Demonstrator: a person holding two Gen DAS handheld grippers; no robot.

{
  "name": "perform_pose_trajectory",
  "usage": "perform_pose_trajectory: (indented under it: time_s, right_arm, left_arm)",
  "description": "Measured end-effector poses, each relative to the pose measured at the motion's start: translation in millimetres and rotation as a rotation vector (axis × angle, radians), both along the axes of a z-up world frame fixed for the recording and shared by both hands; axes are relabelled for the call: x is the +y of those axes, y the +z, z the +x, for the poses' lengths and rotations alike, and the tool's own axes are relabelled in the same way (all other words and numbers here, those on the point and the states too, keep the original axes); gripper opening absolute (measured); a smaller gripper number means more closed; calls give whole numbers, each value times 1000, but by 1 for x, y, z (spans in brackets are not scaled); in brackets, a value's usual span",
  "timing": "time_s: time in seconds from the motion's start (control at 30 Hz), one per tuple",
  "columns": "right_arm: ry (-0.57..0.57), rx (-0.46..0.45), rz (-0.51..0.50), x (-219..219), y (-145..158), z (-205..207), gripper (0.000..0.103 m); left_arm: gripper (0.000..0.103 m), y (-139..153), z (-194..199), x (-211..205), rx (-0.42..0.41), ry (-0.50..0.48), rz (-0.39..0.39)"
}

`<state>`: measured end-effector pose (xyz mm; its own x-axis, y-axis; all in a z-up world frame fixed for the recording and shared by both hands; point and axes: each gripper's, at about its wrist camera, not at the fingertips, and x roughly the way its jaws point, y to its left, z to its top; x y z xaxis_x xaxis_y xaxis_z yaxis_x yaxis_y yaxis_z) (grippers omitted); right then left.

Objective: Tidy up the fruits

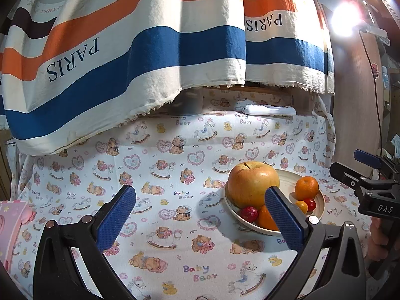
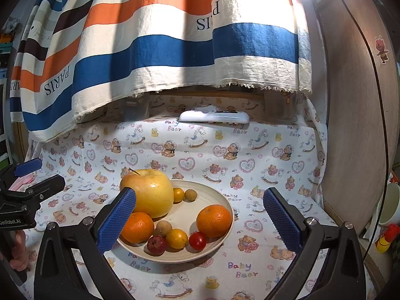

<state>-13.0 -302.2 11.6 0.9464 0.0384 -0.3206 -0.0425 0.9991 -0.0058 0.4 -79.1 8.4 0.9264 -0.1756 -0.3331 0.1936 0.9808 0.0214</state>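
A cream plate (image 2: 220,197) (image 1: 321,203) on the bear-print cloth holds the fruit. On it lie a large yellow apple (image 2: 150,191) (image 1: 252,183), two oranges (image 2: 213,221) (image 2: 138,227), a red cherry tomato (image 2: 197,240), a yellow one (image 2: 177,238), a strawberry (image 2: 156,245) and small brown round fruits (image 2: 163,228). My right gripper (image 2: 200,218) stands open just in front of the plate, nothing between its blue pads. My left gripper (image 1: 200,215) is open over bare cloth left of the plate; its right pad hides part of an orange (image 1: 266,218).
A striped "PARIS" cloth (image 1: 140,50) hangs over the back of the table. A white remote (image 2: 215,117) lies at the back. A wooden panel (image 2: 355,100) bounds the right side. A pink box (image 1: 12,222) sits at the far left. A bright lamp (image 1: 346,21) glares at upper right.
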Motion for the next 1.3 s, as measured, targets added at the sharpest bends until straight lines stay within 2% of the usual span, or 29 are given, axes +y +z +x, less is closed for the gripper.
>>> perform_pose_trajectory:
  time_s: [1.3]
  right_arm:
    - [0, 2, 0, 0, 2, 2, 102]
  left_arm:
    - [103, 1, 0, 2, -7, 17, 4]
